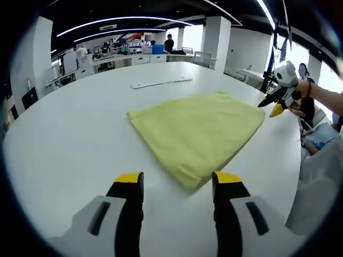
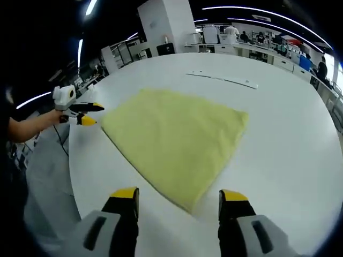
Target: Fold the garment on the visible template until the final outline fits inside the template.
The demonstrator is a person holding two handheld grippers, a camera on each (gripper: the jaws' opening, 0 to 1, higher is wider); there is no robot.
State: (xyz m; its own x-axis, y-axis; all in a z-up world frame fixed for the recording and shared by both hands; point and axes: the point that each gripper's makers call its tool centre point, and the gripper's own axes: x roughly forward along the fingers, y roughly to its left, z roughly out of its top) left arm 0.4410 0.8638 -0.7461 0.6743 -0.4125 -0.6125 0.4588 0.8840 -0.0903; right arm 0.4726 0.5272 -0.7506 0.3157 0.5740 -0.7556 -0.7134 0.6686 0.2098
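We see the yellow garment (image 1: 198,134) flat mid-counter (image 1: 69,139), both grippers (image 1: 177,184) (image 2: 179,201) off its near corner, fingers spread, empty. Soft, light, limp cloth; we'd pinch corners.

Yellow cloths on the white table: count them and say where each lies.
1. A single yellow cloth lies flat near the middle of the white table, ahead of both open grippers. The folded layers could hide something beneath; that cannot be told.

Place: open office or lab | ahead of my tools: long white table (image 1: 80,123), desks (image 1: 115,60), ceiling light strips (image 1: 123,21), pillars (image 2: 166,24).
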